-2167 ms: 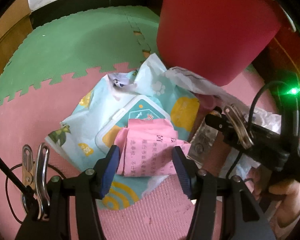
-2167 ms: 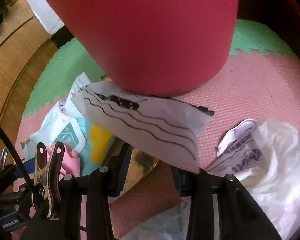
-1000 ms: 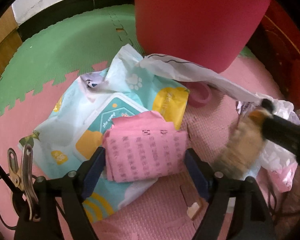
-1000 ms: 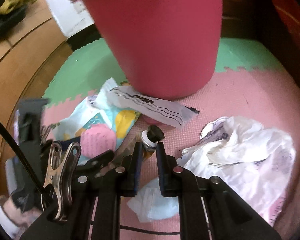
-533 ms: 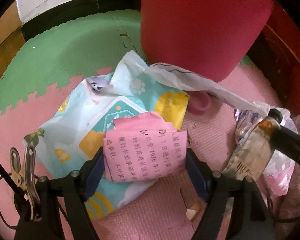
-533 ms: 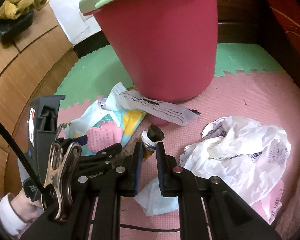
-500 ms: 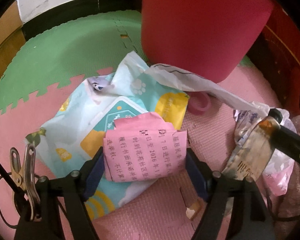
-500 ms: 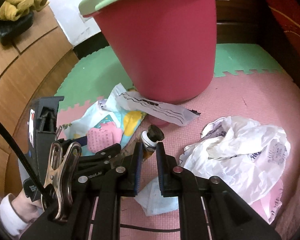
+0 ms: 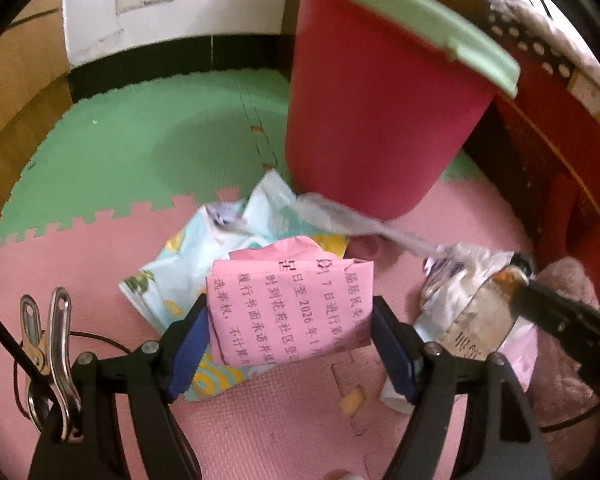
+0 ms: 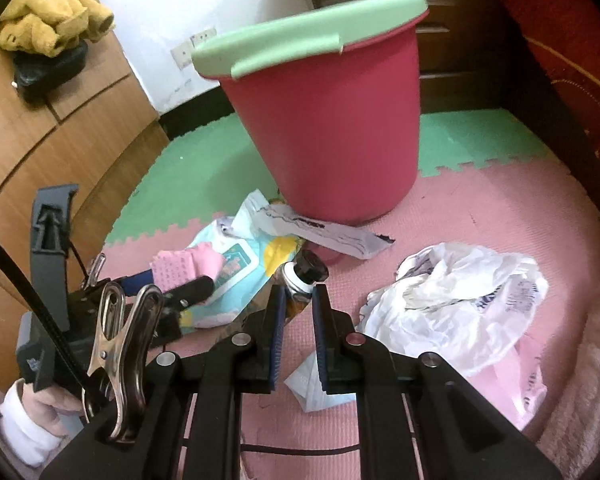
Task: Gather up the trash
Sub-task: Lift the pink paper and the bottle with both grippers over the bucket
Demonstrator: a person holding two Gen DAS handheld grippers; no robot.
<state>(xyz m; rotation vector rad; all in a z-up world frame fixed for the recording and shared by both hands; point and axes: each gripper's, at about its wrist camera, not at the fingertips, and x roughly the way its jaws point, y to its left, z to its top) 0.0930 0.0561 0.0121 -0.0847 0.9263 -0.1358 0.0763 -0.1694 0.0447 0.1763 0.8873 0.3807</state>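
My left gripper [image 9: 290, 320] is shut on a folded pink paper [image 9: 288, 300] with printed text and holds it above the mat. My right gripper [image 10: 299, 300] is shut on a squeezed tube with a black cap [image 10: 306, 272]; the tube also shows at the right of the left wrist view [image 9: 480, 320]. A red bucket [image 10: 332, 128] with a green lid [image 10: 300, 36] stands just behind the trash. A wet-wipes pack [image 10: 236, 276] and a torn white wrapper [image 10: 320, 232] lie on the mat in front of it.
A crumpled white plastic bag [image 10: 456, 300] lies right of the right gripper, with a small folded tissue [image 10: 320, 384] beside it. The floor is pink and green foam mat [image 9: 140, 152]. Wooden cabinets [image 10: 40, 152] stand left; red furniture [image 10: 560, 60] stands right.
Both grippers have risen from the mat with their loads: the pink paper lifted off the wipes pack, and the tube lifted too. The bucket's green lid has come into view.
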